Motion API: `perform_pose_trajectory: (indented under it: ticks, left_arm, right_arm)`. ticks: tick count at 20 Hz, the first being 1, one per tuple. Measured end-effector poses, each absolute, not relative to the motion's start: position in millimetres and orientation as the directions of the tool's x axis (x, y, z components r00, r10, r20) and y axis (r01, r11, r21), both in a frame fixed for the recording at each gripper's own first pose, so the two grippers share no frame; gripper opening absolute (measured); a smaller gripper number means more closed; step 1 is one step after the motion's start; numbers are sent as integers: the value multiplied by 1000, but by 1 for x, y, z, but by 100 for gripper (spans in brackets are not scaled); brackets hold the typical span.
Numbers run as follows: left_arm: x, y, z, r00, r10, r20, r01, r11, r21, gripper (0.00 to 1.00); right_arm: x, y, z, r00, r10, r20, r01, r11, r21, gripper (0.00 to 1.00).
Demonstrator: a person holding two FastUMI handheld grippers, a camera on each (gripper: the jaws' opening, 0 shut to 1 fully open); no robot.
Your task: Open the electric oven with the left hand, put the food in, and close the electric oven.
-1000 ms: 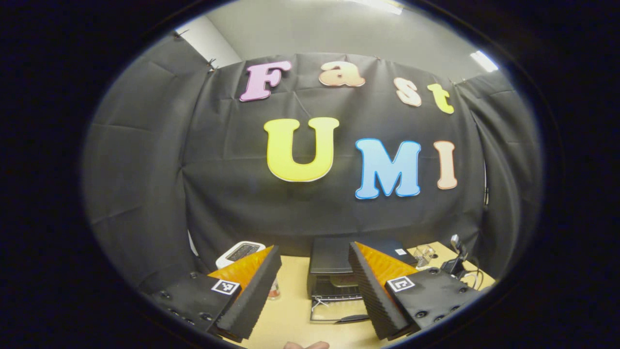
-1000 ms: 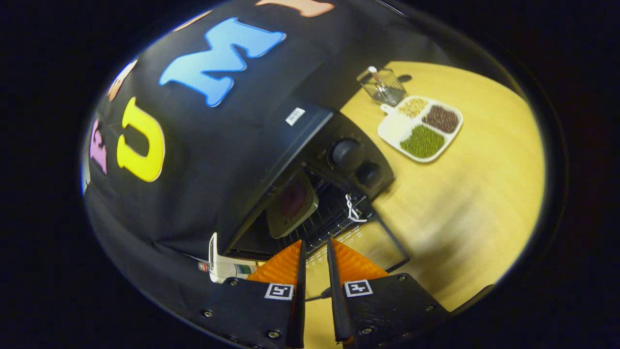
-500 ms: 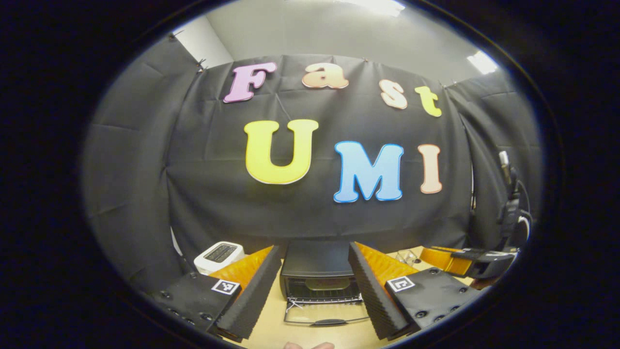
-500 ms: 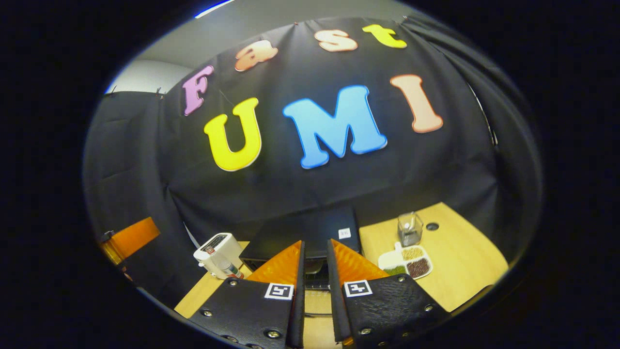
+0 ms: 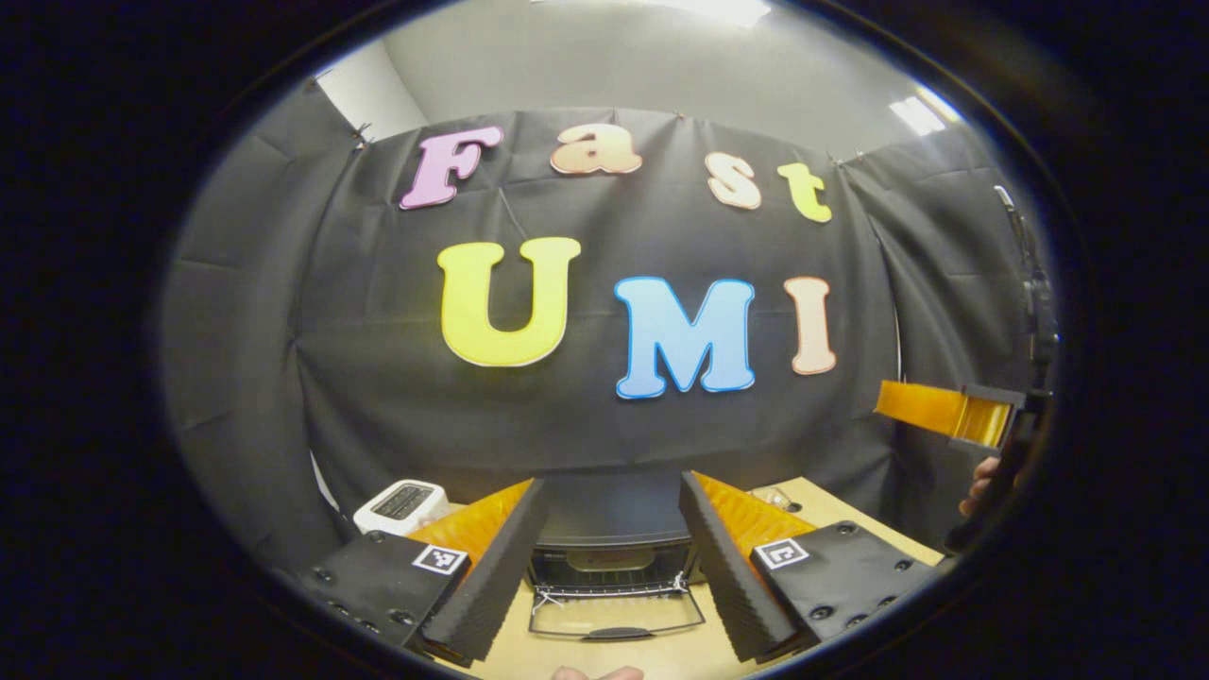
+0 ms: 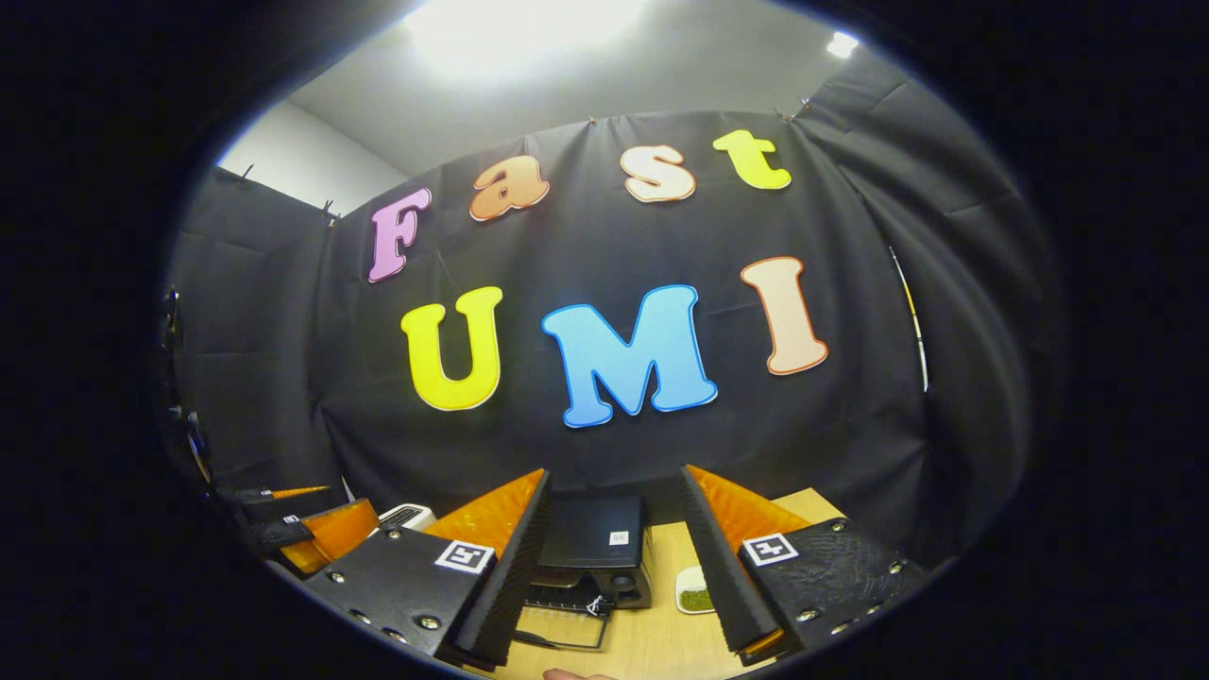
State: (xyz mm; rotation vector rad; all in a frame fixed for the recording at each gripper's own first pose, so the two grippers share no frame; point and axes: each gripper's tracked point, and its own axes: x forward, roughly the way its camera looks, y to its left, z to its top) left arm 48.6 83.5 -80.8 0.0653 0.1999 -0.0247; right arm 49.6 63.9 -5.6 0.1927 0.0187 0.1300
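Oven (image 5: 614, 548): lower centre, dead ahead between the left tongs (image 5: 612, 567); door (image 5: 616, 614) down flat, long axis crosswise.
Left tongs: spread, empty, nearer.
Right tongs (image 6: 614, 567): spread, empty, farther back.
Next: likely lift door shut.

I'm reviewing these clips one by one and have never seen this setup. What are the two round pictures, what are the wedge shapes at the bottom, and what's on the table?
No robot here: a person holds a two-finger claw in each hand, and a fisheye camera rides on each. The wedges at the bottom are that claw's own fingers. In the left gripper view, the left claw is open and holds nothing; the other claw shows at the right edge. In the right gripper view, the right claw is also open and empty.

On the wooden table stands the black electric oven, its glass door folded down and open, something pale inside on the rack. A white appliance sits to its left, and a white dish with something green to its right.
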Motion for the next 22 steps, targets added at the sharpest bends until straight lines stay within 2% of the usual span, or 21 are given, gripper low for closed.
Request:
perform_pose_trajectory:
  ticks: [1, 5, 6, 7, 8, 9, 10, 11, 12, 14, 15, 16, 17, 18, 22]
  left_arm:
    - [51, 82, -88, 976, -19, -218, 34, 997, 65, 91]
    - [56, 75, -126, 942, -19, -334, 38, 998, 51, 99]
    - [56, 74, -136, 931, -19, -364, 38, 998, 44, 95]
    - [57, 73, -149, 919, -22, -395, 40, 998, 38, 99]
    - [55, 73, -164, 900, -19, -435, 36, 999, 31, 99]
    - [53, 76, -177, 879, -9, -477, 24, 999, 26, 99]
    - [52, 76, -192, 859, -7, -511, 16, 1000, 15, 91]
    - [50, 75, -203, 841, -9, -542, 11, 1000, 1, 95]
    - [50, 78, -216, 819, -5, -574, 1, 1000, -7, 95]
    - [45, 82, -246, 769, -5, -639, -11, 1000, -21, 95]
    - [40, 84, -260, 744, -14, -668, -8, 1000, -30, 91]
    - [38, 83, -278, 710, -21, -704, -6, 999, -35, 91]
    - [36, 83, -297, 681, -24, -732, -2, 999, -36, 95]
    - [34, 84, -310, 654, -25, -756, 2, 999, -32, 92]
    - [21, 85, -356, 549, -25, -835, 0, 1000, -30, 99]
  right_arm:
    - [49, 60, -2, 992, 125, 6, -124, 974, 187, 81]
    - [47, 52, 4, 993, 116, 21, -118, 981, 151, 81]
    - [47, 51, 4, 993, 118, 24, -120, 982, 148, 81]
    - [48, 48, 4, 993, 116, 23, -118, 983, 144, 82]
    - [49, 46, 4, 993, 113, 20, -115, 983, 144, 82]
    - [49, 44, 2, 994, 111, 14, -112, 983, 148, 85]
    - [49, 41, 2, 994, 106, 13, -107, 982, 154, 86]
    - [50, 41, 0, 995, 101, 11, -102, 982, 161, 90]
    - [51, 36, -1, 996, 90, 9, -90, 983, 162, 92]
    - [51, 29, -2, 997, 77, 7, -77, 983, 168, 94]
    - [52, 27, -4, 997, 72, 4, -72, 983, 169, 94]
    - [52, 24, -6, 998, 68, 2, -67, 983, 170, 94]
    - [52, 22, -7, 998, 63, 0, -62, 983, 173, 94]
    - [53, 20, -8, 998, 59, 0, -58, 983, 175, 94]
    - [54, 9, -16, 999, 36, -16, -33, 987, 158, 94]
